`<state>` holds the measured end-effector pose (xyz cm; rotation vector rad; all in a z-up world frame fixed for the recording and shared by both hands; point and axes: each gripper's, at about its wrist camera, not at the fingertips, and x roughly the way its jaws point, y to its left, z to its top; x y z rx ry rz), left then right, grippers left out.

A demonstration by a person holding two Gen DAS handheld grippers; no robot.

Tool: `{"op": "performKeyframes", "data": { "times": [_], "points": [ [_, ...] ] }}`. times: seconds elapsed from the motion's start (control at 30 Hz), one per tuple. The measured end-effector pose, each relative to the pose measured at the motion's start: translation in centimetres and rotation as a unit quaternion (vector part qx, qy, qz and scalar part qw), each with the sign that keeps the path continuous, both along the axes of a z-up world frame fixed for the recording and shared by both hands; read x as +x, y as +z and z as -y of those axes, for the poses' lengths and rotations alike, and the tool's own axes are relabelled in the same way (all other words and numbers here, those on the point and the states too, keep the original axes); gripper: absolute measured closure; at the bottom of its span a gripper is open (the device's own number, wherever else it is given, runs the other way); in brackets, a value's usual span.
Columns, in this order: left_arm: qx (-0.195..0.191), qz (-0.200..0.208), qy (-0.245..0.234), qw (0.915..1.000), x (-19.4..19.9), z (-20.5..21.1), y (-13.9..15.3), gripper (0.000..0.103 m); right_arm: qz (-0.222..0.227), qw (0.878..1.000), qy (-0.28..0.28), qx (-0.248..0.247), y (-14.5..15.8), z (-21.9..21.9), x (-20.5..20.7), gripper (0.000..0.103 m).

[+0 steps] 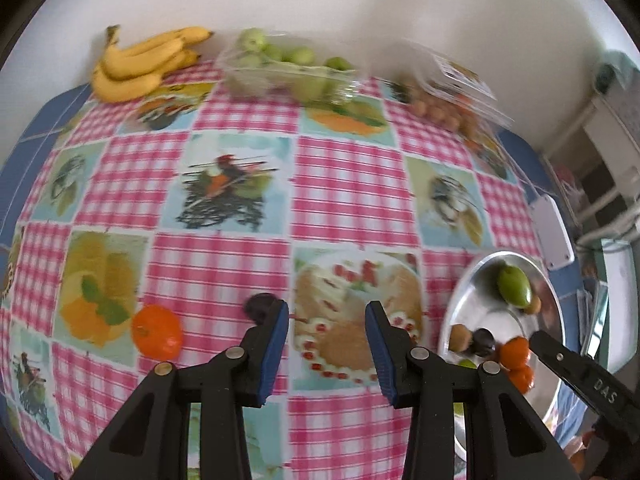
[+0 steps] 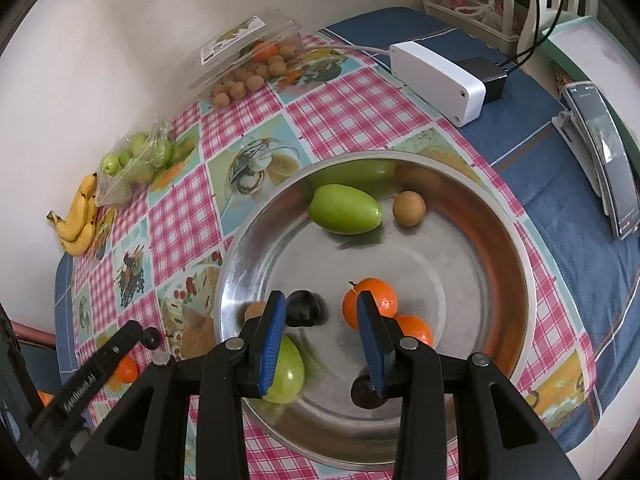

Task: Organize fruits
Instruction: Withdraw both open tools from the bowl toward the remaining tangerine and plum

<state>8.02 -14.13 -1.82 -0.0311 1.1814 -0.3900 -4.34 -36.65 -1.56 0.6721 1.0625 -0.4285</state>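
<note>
A steel bowl (image 2: 500, 264) on the checked tablecloth holds a green mango-like fruit (image 2: 345, 209), a brown longan (image 2: 408, 208), two tangerines (image 2: 376, 300), two dark plums (image 2: 306, 308) and a green apple (image 2: 286, 372). My right gripper (image 2: 322, 336) is open and empty above the bowl's near side. My left gripper (image 1: 327, 346) is open and empty over the cloth, left of the bowl (image 1: 472, 288). A loose tangerine (image 1: 157, 332) and a dark plum (image 1: 258, 307) lie by its left finger.
Bananas (image 1: 140, 64), a clear tub of green fruit (image 1: 288, 64) and an open pack of longans (image 1: 444, 108) line the wall. A white box (image 2: 436, 80) with a plug and a phone on a stand (image 2: 608, 160) sit at the right.
</note>
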Motion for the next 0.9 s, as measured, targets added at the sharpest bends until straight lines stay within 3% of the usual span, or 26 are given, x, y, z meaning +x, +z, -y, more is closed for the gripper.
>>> {"op": "performKeyframes", "data": {
  "times": [0.33, 0.43, 0.5, 0.53, 0.57, 0.73, 0.9],
  "points": [
    [-0.005, -0.011, 0.022, 0.9997, 0.7, -1.5, -0.4, 0.060, -0.003, 1.000, 0.011, -0.012, 0.1, -0.7, 0.5, 0.065],
    [0.000, -0.013, 0.019, 0.9997, 0.7, -1.4, -0.6, 0.052, -0.004, 1.000, 0.013, -0.018, 0.2, -0.9, 0.5, 0.065],
    [0.003, -0.015, 0.019, 0.9997, 0.6, -1.3, -0.7, 0.047, -0.007, 1.000, 0.015, -0.026, 0.3, -1.0, 0.6, 0.056],
    [0.005, -0.016, 0.020, 0.9997, 0.6, -1.3, -0.8, 0.043, -0.007, 0.999, 0.016, -0.031, 0.3, -1.1, 0.7, 0.044],
    [0.008, -0.017, 0.021, 0.9996, 0.6, -1.3, -0.9, 0.041, -0.008, 0.999, 0.018, -0.035, 0.4, -1.2, 0.8, 0.040],
    [0.027, -0.021, 0.028, 0.9990, 0.7, -1.4, -1.3, 0.031, -0.016, 0.998, 0.025, -0.048, 0.2, -1.4, 1.1, 0.031],
    [0.028, -0.024, 0.030, 0.9989, 0.7, -1.5, -1.5, 0.028, -0.025, 0.998, 0.026, -0.055, -0.1, -1.4, 1.2, 0.029]
  ]
}}
